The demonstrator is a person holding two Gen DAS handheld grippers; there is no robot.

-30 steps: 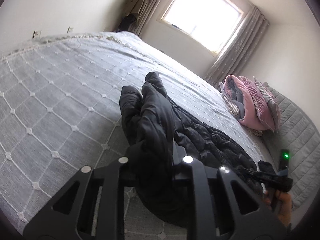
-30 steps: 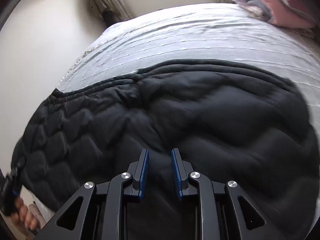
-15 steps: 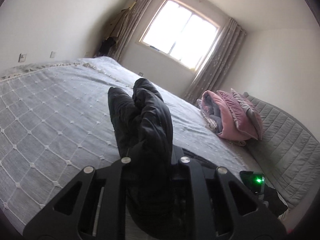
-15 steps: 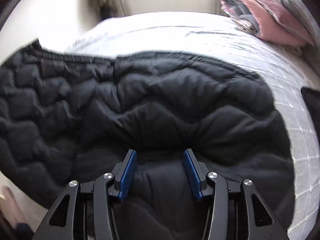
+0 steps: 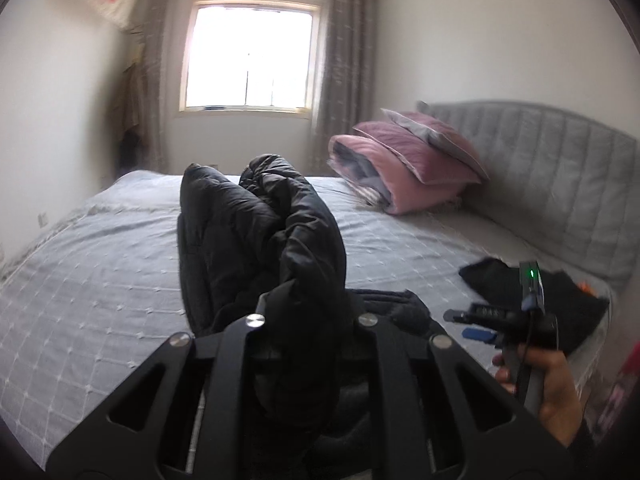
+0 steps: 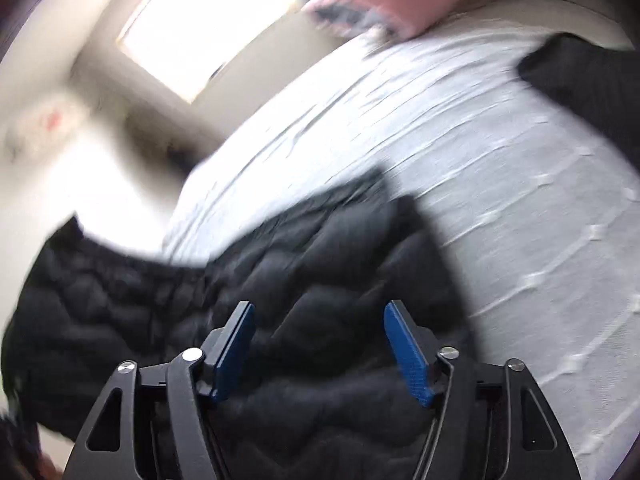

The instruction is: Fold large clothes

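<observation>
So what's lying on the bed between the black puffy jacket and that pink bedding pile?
Nothing: only bare grey bedspread separates the jacket from the pink bedding, seen in the left wrist view.

My right gripper (image 6: 320, 344) is spread wide, blue pads (image 6: 408, 354) apart over the black jacket (image 6: 280, 280), gripping nothing. The jacket spreads toward nine o'clock across the bed (image 6: 500, 184). Another dark garment (image 6: 580, 80) lies at two o'clock, blurred pink bedding (image 6: 384, 4) at twelve.

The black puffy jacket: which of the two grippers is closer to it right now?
Left. The left gripper is clamped on a bunched part of the jacket. The right gripper is open just above the jacket, gripping nothing.
</observation>
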